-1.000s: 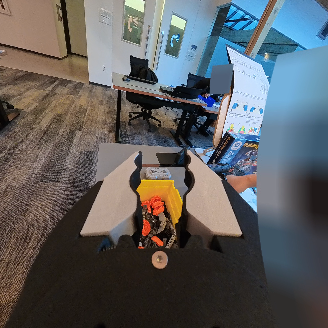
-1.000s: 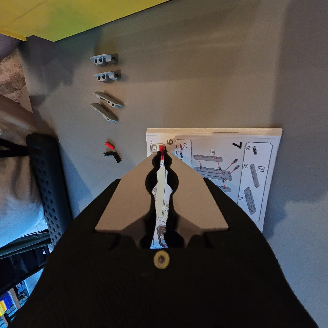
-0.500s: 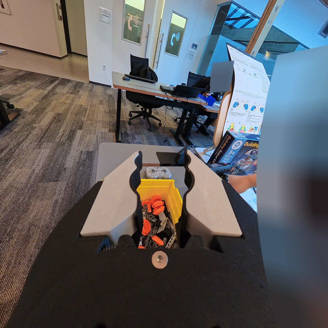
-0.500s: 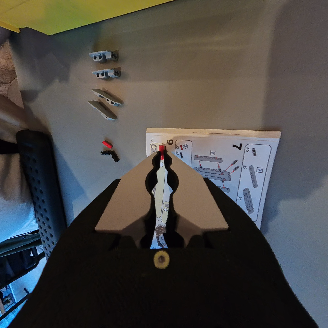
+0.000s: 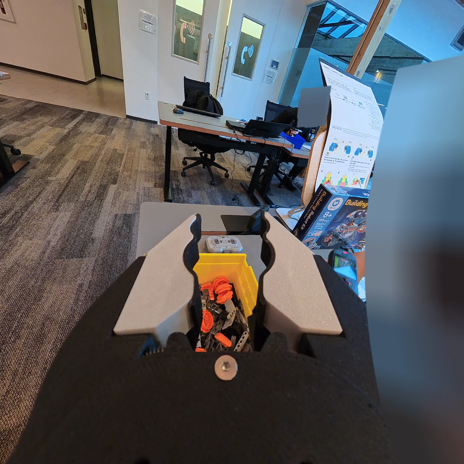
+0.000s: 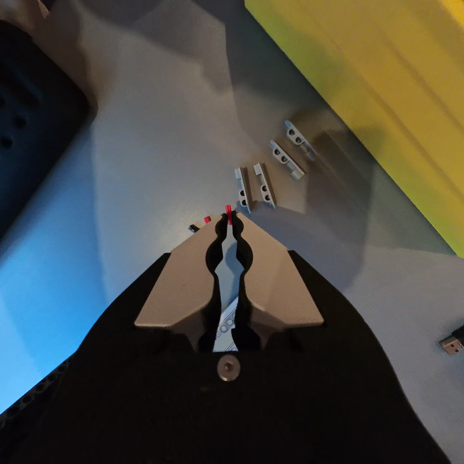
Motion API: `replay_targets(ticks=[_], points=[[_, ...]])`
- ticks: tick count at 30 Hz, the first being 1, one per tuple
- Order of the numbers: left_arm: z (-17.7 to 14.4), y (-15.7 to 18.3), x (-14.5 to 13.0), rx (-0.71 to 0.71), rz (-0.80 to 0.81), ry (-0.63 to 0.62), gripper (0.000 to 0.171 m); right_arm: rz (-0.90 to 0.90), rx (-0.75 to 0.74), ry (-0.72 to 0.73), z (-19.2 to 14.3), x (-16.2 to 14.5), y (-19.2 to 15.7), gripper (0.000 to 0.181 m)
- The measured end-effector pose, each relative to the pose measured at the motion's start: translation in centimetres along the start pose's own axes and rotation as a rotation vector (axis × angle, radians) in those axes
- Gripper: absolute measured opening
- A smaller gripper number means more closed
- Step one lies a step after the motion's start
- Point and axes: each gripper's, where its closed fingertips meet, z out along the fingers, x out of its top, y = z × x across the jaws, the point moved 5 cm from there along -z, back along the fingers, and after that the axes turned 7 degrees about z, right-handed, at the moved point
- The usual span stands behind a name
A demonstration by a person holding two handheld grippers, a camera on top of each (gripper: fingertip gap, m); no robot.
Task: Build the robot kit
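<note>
Since the earlier frame the right hand-held gripper (image 6: 229, 218) has swung away from the instruction booklet (image 6: 227, 326), which now shows only as a sliver between its fingers, and points toward the loose parts on the grey surface (image 6: 155, 155). Its jaws are pinched almost together on a small red pin (image 6: 228, 210) that sticks out past the tips. Just left of the tips lie a second red pin (image 6: 207, 220) and a small black pin (image 6: 193, 228). Just beyond the tips, to the right, four light grey pieces lie in two pairs, the nearer pair (image 6: 254, 190) close to the held pin, the farther pair (image 6: 291, 148) near the wall of a yellow bin (image 6: 376, 95). A small dark block (image 6: 452, 347) sits well apart at the right edge.

Over on the other side, the left hand-held gripper (image 5: 229, 221) has barely shifted. Its jaws stand wide apart with nothing between them, above the yellow bin (image 5: 247, 278) full of orange and grey parts (image 5: 221, 313). A light grey module (image 5: 223, 244) lies just beyond the bin, and a blue kit box (image 5: 331, 218) stands to the right.
</note>
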Motion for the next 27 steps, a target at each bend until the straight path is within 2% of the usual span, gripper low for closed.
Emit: replay_targets(ticks=[9,13,16,21,24,27], points=[[-0.1,-0.1,0.0,0.001,-0.004,0.003,0.045,-0.078,0.013,-0.102,1.6,-0.8,-0.3,0.003],[-0.1,-0.2,-0.1,0.006,-0.006,-0.001,0.046,-0.035,0.012,-0.060,0.2,-0.5,0.0,0.011],[-0.1,-0.4,0.0,0.021,-0.006,0.001,0.048,0.028,-0.047,0.010,-4.0,0.2,0.5,0.008],[-0.1,-0.7,-0.1,0.025,-0.017,-0.001,0.048,0.136,-0.475,0.232,-16.2,0.8,1.1,0.007],[0.0,-0.6,-0.2,0.022,-0.013,-0.012,0.049,0.234,-0.737,0.375,-21.5,0.0,-1.6,0.016],[0.5,-0.3,-0.4,0.011,-0.005,-0.031,0.049,0.346,-0.902,0.508,-23.1,-1.3,-5.7,0.016]])
